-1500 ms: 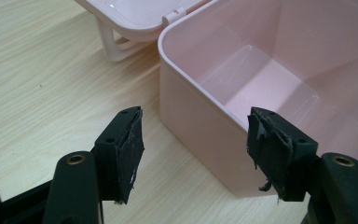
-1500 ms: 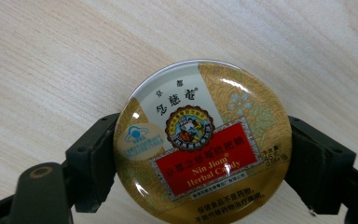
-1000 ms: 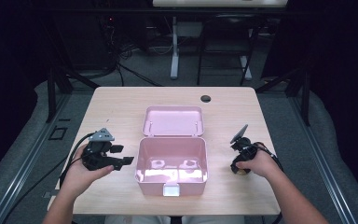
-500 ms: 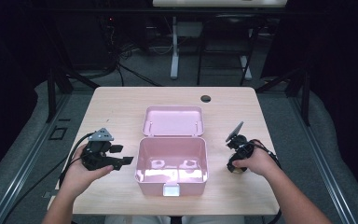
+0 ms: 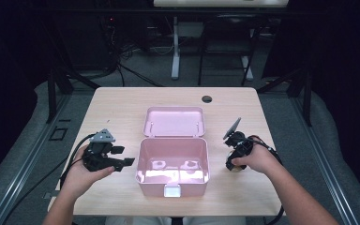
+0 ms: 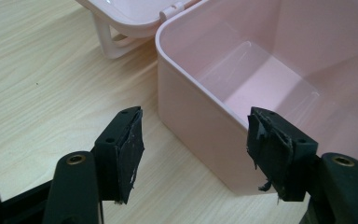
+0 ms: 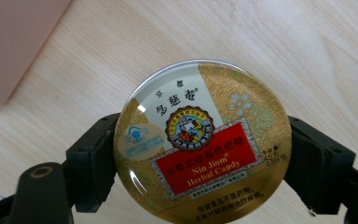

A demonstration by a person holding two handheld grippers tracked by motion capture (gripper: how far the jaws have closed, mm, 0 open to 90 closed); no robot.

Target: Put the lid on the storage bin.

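The right claw (image 5: pixel 233 165) has slid a little toward the person since a moment ago, and it still sits on the right side of the light wooden desk (image 5: pixel 122 112). The left claw (image 5: pixel 122 157) has stayed where it was, on the left side. In the right gripper view, the right claw (image 7: pixel 200 154) is clenched on a round gold candy tin with a red label (image 7: pixel 200 142). One jaw presses each side of the tin, and the tin's lid faces up at the camera. The tin is just above the desk (image 7: pixel 284 46), to the right of the open pink plastic box (image 5: pixel 172 161), near it but not touching. A corner of the pink box (image 7: pixel 14 42) shows at the top left of that view. The box stands in the middle of the desk with its pink lid (image 5: pixel 174 122) flipped back behind it. In the left gripper view, the left claw (image 6: pixel 193 149) is released, with its jaws wide apart and nothing between them. It points at the near corner of the pink box (image 6: pixel 205 107), just beside the wall. A small dark round hole (image 5: pixel 206 99) sits at the far edge of the desk.
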